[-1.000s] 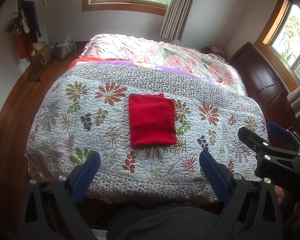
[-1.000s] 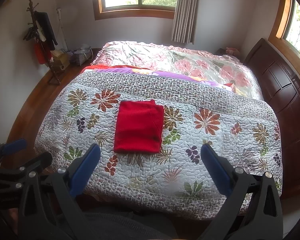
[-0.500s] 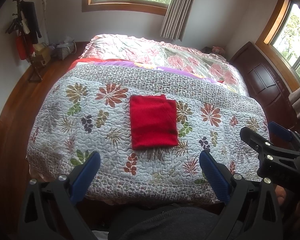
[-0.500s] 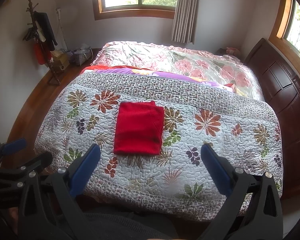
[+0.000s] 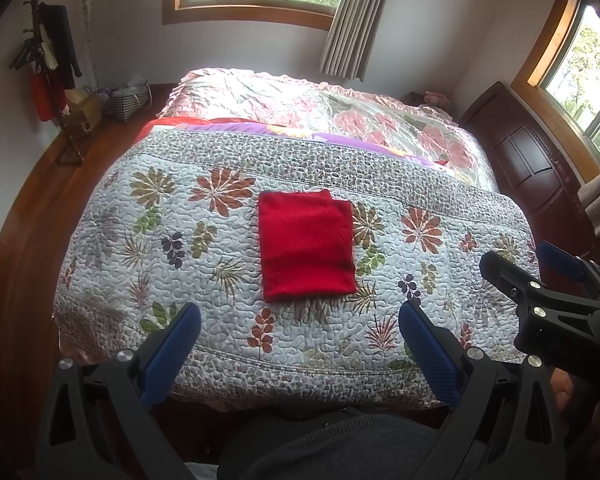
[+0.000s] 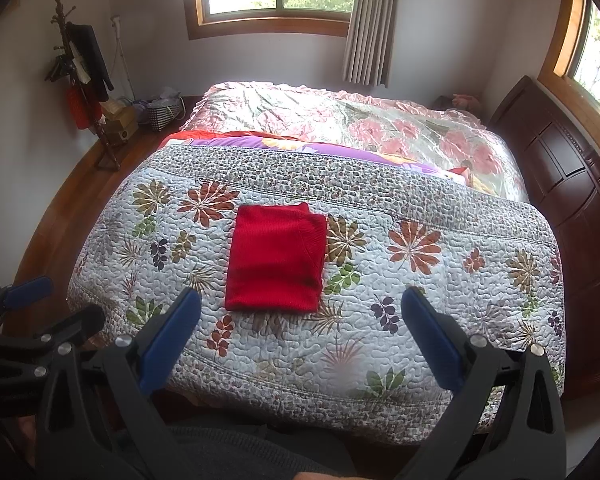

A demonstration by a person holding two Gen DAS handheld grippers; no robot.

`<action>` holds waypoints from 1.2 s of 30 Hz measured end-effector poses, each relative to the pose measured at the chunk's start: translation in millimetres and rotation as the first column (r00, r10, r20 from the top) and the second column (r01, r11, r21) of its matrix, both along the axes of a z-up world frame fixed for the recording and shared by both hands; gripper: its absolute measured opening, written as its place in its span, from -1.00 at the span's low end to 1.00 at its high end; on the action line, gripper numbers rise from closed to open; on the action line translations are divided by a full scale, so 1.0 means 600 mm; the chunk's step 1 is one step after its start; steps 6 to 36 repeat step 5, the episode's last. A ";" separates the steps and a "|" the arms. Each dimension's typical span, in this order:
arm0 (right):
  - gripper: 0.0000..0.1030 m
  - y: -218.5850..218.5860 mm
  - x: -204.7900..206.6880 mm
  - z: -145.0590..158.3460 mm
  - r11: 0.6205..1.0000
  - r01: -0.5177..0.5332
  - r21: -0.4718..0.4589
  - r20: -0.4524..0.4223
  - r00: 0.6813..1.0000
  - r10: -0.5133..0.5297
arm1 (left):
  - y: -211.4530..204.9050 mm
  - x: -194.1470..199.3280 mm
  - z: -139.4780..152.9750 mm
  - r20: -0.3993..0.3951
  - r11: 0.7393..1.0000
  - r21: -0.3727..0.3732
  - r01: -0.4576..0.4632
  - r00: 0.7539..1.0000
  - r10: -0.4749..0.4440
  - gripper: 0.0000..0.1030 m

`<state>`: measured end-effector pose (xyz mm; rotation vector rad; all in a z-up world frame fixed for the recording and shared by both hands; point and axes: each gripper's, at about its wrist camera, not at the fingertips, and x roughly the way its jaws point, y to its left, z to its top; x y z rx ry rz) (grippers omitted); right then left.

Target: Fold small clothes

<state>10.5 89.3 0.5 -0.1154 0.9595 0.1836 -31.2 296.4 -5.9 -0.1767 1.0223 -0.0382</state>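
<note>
Left gripper (image 5: 300,322) jaws spread wide, empty, right gripper (image 6: 301,306) likewise, both above the bed's near edge, folded red garment (image 5: 306,246) flat on floral quilt (image 5: 440,276), perhaps a sweater, right view alone shows the quilt's right corner

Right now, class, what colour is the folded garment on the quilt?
Plain red folded garment; clearest in the right wrist view.

Folded garment (image 5: 306,246): solid red, fine ribbed knit. Quilt (image 5: 440,280): pale grey-white ground with rust, olive, green and dark purple flowers and leaves, bordered by a small mottled brown-grey print; bedspread (image 5: 340,108) beyond it: glossy cream with pink blooms. Gripper pads (image 5: 430,354): blue on black frames.
</note>
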 end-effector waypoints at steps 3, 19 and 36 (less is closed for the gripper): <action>0.94 -0.001 0.001 -0.001 1.000 0.000 -0.001 0.000 1.000 0.000 | 0.000 0.000 0.000 0.000 1.000 0.000 -0.001 1.000 0.001 0.92; 0.94 -0.002 0.004 -0.001 1.000 0.000 -0.002 -0.001 1.000 0.000 | 0.000 0.001 0.000 -0.001 1.000 0.001 0.000 1.000 0.000 0.92; 0.94 -0.002 0.004 -0.001 1.000 0.000 -0.002 -0.001 1.000 0.000 | 0.000 0.001 0.000 -0.001 1.000 0.001 0.000 1.000 0.000 0.92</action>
